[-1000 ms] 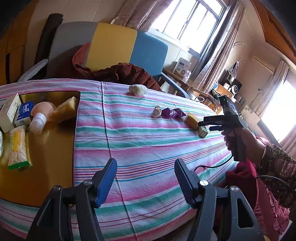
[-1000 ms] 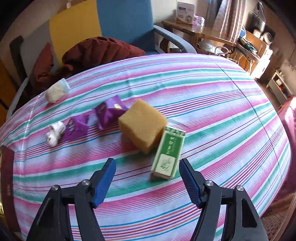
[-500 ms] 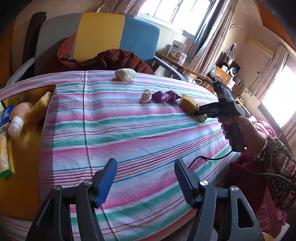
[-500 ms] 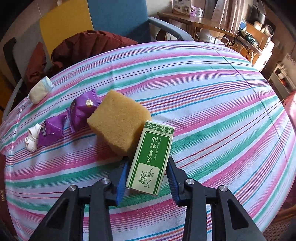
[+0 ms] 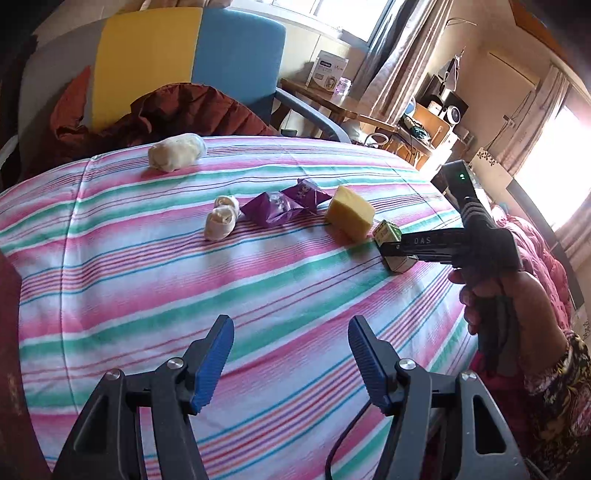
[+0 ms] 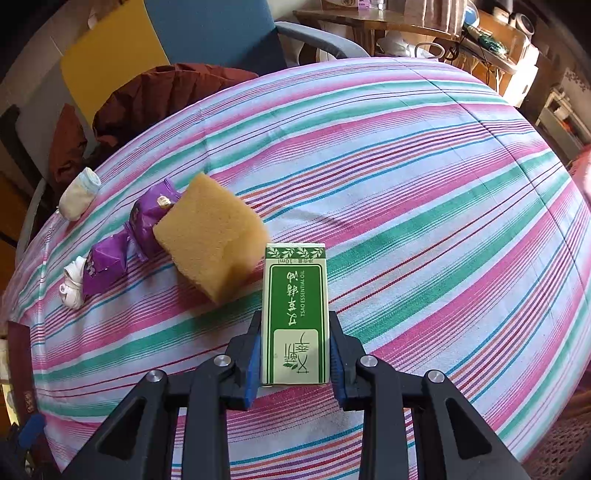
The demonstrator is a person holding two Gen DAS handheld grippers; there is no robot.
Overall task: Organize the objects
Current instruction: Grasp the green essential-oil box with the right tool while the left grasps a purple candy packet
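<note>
Right claw (image 6: 295, 347) clenched on green box (image 6: 295, 314); left claw (image 5: 291, 350) released, empty. Risk: box corner touches sponge (image 6: 212, 236), lifting may drag it.

A: Daylight enters through the windows (image 5: 332, 14) at the far side and right, and the right one blows out to white glare.

B: The striped tablecloth (image 6: 406, 184) is bright, with soft shadows near the yellow sponge (image 6: 210, 236).

A: Both fisheye views bend the table edges and darken at the corners.

B: The left wrist view is slightly smeared; the right one is sharp.
</note>
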